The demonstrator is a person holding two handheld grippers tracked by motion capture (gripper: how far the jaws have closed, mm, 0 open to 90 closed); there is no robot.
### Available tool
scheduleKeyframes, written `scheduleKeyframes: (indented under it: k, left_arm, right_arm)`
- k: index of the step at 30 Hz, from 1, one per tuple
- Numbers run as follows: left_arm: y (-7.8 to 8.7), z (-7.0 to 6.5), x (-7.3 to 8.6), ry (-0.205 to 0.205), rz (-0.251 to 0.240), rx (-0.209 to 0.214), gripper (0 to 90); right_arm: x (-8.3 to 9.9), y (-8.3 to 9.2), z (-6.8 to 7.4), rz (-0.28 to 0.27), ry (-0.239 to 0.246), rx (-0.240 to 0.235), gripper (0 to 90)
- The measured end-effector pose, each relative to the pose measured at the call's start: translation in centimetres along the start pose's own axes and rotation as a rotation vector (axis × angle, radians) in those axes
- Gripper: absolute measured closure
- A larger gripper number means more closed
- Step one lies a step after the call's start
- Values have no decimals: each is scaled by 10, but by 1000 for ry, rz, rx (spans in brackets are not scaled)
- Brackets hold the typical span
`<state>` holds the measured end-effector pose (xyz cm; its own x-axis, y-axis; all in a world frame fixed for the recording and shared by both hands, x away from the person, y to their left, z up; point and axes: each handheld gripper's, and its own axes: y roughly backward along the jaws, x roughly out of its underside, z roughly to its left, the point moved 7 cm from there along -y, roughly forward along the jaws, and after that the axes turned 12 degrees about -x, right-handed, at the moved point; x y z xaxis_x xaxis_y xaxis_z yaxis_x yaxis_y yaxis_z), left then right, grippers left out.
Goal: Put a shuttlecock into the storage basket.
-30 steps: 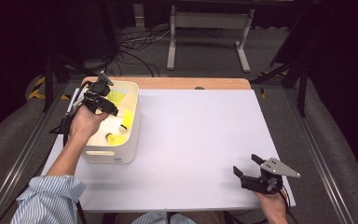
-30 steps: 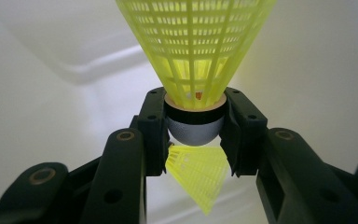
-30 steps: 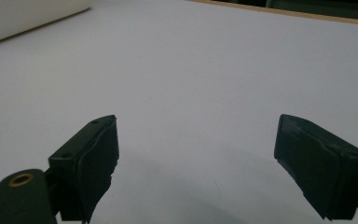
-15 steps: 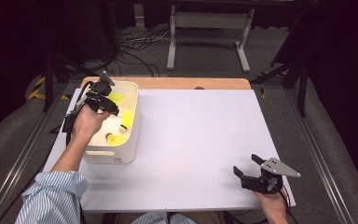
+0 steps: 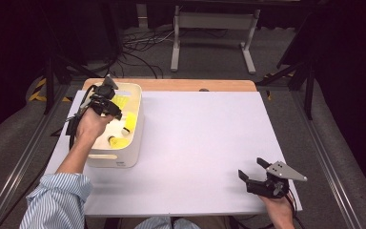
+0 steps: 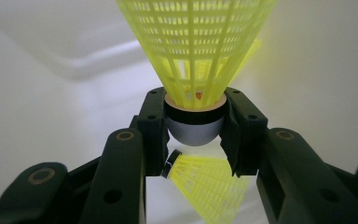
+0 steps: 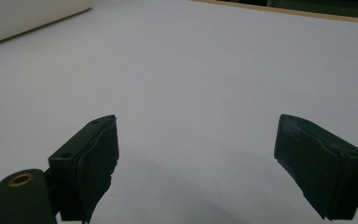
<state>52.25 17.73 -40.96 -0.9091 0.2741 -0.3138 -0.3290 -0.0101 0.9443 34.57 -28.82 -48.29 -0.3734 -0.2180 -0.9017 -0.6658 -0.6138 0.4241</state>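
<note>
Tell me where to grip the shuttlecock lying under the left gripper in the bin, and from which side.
Grip the loose shuttlecock by its rounded cork, coming from above with one jaw on each side. It lies on its side, and the yellow mesh skirt looks too flimsy to clamp. The left gripper is shut on another shuttlecock by its cork, and that grip seems firm.

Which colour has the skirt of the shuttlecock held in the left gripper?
Bright yellow, on the shuttlecock; best in the left gripper view.

high view: overhead, facing forward, I see whole counter (image 5: 200,143) | left gripper view: inside white bin (image 5: 136,124), very close | right gripper view: low over counter, bin edge shared
</note>
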Motion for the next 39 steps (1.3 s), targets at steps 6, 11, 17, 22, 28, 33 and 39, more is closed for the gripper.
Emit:
scheduleKeyframes:
  k: [6,11,17,22,28,33,39]
  left_arm:
    - [-3,1,0,3,8,0,640]
    - [-6,1,0,7,18,1,631]
    - [-8,3,1,22,22,-13,522]
    - [-4,3,2,18,9,-18,459]
    - [1,2,3,6,-7,-42,374]
    - [4,0,4,-4,-15,-43,351]
    - [8,-1,5,-8,-31,-52,332]
  right_arm:
    - [0,0,0,1,1,-1,141]
    - [0,0,0,3,-1,-2,140]
    - [0,0,0,2,-2,-1,139]
    - [0,0,0,2,-3,-3,139]
    - [0,0,0,-1,-2,0,139]
    - [0,0,0,-1,-2,1,140]
    - [0,0,-1,0,-2,1,140]
